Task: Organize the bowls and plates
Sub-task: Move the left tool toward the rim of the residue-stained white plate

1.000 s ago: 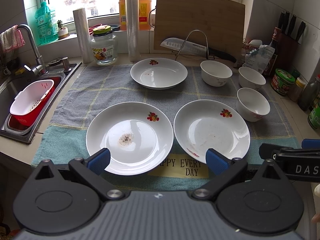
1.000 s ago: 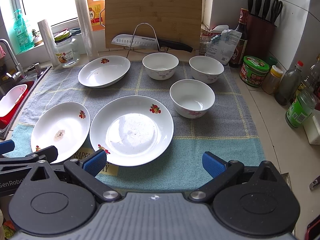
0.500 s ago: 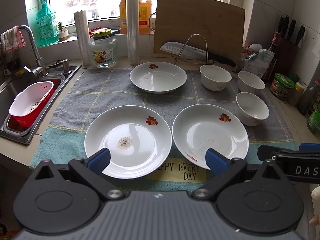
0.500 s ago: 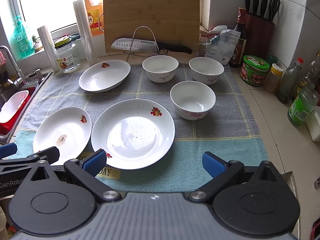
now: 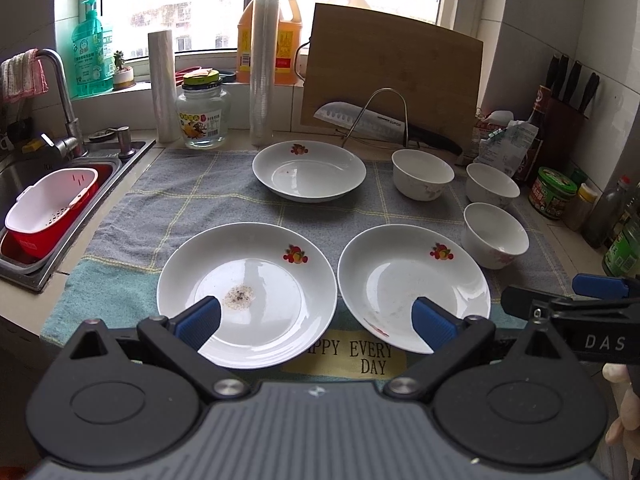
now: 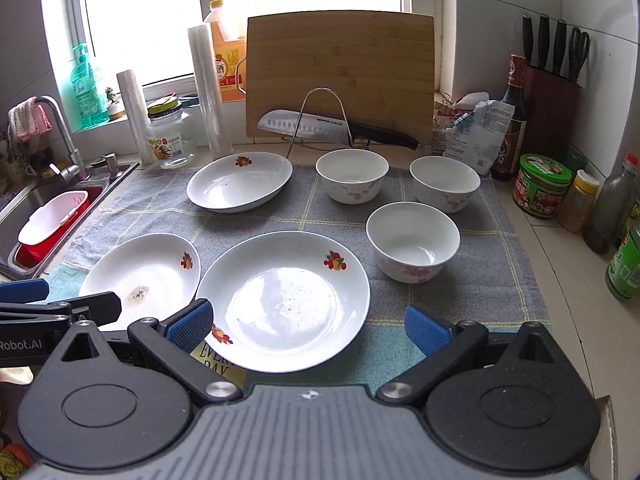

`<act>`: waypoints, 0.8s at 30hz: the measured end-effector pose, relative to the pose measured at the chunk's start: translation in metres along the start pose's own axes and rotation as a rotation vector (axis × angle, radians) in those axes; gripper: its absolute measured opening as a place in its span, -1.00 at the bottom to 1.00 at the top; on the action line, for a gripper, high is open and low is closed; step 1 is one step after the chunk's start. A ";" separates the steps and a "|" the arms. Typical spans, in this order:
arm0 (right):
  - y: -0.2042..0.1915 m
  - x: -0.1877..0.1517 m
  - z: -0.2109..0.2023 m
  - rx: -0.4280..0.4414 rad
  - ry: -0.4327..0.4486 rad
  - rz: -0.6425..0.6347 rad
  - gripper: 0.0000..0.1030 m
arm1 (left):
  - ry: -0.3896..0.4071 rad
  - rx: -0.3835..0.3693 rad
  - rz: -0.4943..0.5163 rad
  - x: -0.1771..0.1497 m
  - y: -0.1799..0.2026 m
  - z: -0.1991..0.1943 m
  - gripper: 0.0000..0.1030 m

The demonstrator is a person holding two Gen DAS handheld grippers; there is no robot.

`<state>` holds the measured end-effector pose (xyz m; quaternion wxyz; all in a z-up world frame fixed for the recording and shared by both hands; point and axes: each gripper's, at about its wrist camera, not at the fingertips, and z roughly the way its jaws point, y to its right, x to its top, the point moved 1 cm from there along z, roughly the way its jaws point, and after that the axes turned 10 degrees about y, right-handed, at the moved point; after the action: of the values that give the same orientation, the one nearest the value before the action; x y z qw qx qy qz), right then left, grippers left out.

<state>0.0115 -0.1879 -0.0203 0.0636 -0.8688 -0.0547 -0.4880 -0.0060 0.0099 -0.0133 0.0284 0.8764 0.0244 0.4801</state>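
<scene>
White crumb-speckled plate [image 5: 248, 292] lies on the grey-blue checked towel [image 5: 192, 200] just ahead of my left gripper [image 5: 316, 318], its tongs spread wide and empty. My right gripper [image 6: 308, 326], equally spread, hovers over the neighbouring plate [image 6: 284, 300]. Being round, neither shows a long axis; their fruit motifs face the window

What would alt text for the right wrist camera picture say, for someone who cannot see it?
The open right tool hovers at the near edge of a towel holding three white plates and three white bowls, none stacked. Behind stand a cutting board and a knife; a sink lies at left.
</scene>
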 end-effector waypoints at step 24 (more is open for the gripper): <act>-0.032 -0.029 0.039 0.239 -0.034 -0.138 1.00 | 0.011 0.138 -0.071 -0.018 -0.061 0.020 0.96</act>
<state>0.0245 -0.1509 -0.0635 0.1321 -0.8573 -0.1731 -0.4665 0.0003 0.0687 -0.0436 -0.0151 0.8721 0.0888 0.4810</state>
